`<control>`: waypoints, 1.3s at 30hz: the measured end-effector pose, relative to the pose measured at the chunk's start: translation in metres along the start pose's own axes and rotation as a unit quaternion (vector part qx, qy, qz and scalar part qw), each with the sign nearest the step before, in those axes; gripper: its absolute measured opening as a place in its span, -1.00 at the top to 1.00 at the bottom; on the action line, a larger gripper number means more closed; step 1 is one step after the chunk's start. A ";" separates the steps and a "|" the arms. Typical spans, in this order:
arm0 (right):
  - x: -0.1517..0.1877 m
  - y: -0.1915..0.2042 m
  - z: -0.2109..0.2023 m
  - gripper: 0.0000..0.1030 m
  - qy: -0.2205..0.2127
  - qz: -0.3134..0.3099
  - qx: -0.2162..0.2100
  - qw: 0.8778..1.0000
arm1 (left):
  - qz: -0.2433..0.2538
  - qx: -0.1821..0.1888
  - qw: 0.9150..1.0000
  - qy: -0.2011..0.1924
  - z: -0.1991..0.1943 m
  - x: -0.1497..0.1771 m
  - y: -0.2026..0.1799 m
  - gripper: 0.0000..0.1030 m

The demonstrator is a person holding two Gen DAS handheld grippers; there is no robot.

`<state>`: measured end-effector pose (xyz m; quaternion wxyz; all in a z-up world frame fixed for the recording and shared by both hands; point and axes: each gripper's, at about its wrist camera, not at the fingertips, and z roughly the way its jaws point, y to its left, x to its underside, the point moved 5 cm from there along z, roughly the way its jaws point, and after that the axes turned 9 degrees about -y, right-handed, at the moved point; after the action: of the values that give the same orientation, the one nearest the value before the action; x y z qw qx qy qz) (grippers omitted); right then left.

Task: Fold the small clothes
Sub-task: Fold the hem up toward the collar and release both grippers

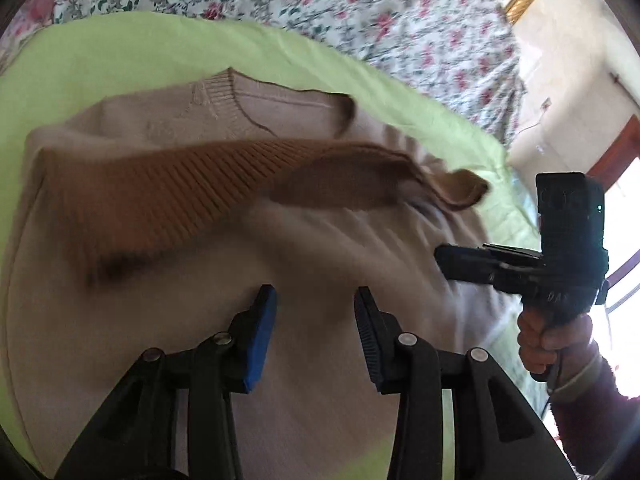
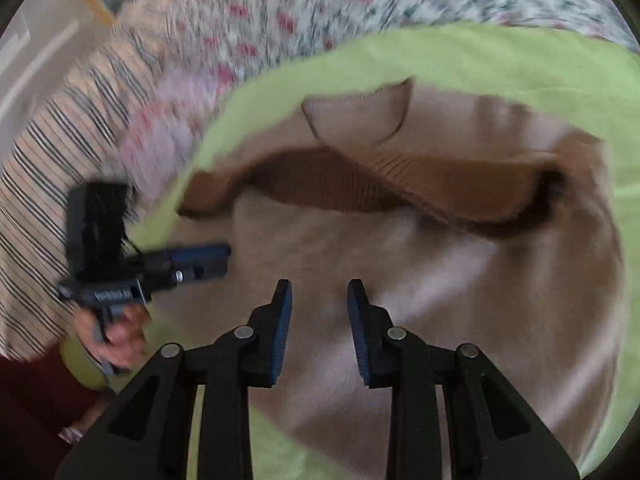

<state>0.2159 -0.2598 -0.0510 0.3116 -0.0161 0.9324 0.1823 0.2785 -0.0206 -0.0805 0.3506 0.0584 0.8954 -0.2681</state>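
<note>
The left gripper (image 1: 316,300) is sitting nearest to its camera, its blue pads (image 1: 262,332) spread apart with nothing between them, only the pale fabric of the sweater (image 1: 280,264) showing in the gap. The right gripper (image 2: 320,292) is looking the same in its own view: the jaws are standing apart and pinching nothing, pointing down at the same cloth. The sweater is lying on a green sheet (image 1: 120,52), which is covering part of a floral bedcover (image 1: 360,8). It is beige, with the neckline (image 1: 224,96) at the far side, and its brown ribbed hem (image 1: 160,192) is lying folded up across the middle of the body, reaching from one side to the other; the end of the hem toward the right gripper is curling up a little. In the left view the right gripper is appearing at the right edge, over the side of the sweater, held by a hand (image 1: 552,344) in a dark red sleeve (image 1: 592,420). In the right view the left gripper is appearing at the left, at the sweater's edge, though this view is blurred. A striped cloth (image 2: 48,184) is lying beyond it.
</note>
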 end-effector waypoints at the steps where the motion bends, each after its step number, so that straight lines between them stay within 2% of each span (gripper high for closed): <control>1: -0.005 -0.008 0.007 0.40 0.009 0.001 0.010 1.000 | -0.004 0.000 1.000 -0.001 0.001 -0.004 0.006 0.33; 3: -0.020 -0.033 0.019 0.44 0.017 0.003 0.052 0.999 | -0.010 -0.027 1.000 -0.005 0.005 -0.023 0.029 0.35; 5: -0.038 -0.058 0.020 0.48 0.000 0.023 0.076 0.997 | -0.025 -0.036 0.999 -0.013 0.005 -0.039 0.051 0.49; 6: -0.046 -0.067 0.016 0.48 -0.017 0.029 0.093 0.995 | -0.035 -0.042 0.998 -0.018 0.005 -0.047 0.062 0.53; 8: -0.062 -0.088 0.003 0.48 -0.063 0.047 0.131 0.988 | -0.047 -0.075 0.995 -0.034 0.001 -0.060 0.084 0.54; 10: -0.068 -0.114 -0.012 0.46 -0.114 0.093 0.158 0.976 | -0.069 -0.087 0.992 -0.057 -0.003 -0.070 0.104 0.54; 11: -0.065 -0.125 -0.016 0.46 -0.123 0.120 0.169 0.971 | -0.083 -0.094 0.990 -0.068 -0.006 -0.072 0.113 0.54; 15: -0.056 -0.128 -0.040 0.43 -0.157 0.157 0.159 0.962 | -0.132 -0.101 0.981 -0.095 -0.020 -0.073 0.132 0.55; 18: -0.043 -0.112 -0.067 0.43 -0.182 0.167 0.126 0.961 | -0.128 -0.118 0.979 -0.110 -0.043 -0.064 0.120 0.52; 22: -0.024 -0.080 -0.079 0.43 -0.186 0.164 0.095 0.964 | -0.140 -0.092 0.977 -0.132 -0.084 -0.029 0.092 0.36; 27: 0.016 -0.050 -0.071 0.43 -0.169 0.182 0.066 0.967 | -0.165 -0.064 0.975 -0.134 -0.107 0.028 0.047 0.31; 28: 0.025 -0.046 -0.071 0.43 -0.167 0.187 0.061 0.966 | -0.171 -0.058 0.975 -0.129 -0.111 0.043 0.039 0.24; 32: 0.067 -0.031 -0.079 0.43 -0.158 0.211 0.048 0.963 | -0.182 -0.054 0.976 -0.108 -0.120 0.096 0.017 0.18; 36: 0.086 -0.018 -0.086 0.42 -0.158 0.214 0.046 0.963 | -0.213 -0.049 0.972 -0.091 -0.124 0.135 0.012 0.01; 39: 0.092 -0.007 -0.091 0.41 -0.161 0.209 0.038 0.964 | -0.223 -0.055 0.970 -0.084 -0.121 0.153 0.011 0.01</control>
<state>0.0904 -0.2902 -0.0394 0.4131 0.2209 0.8585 0.2085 0.0956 0.0390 -0.1120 0.3588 -0.1843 0.8665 -0.2941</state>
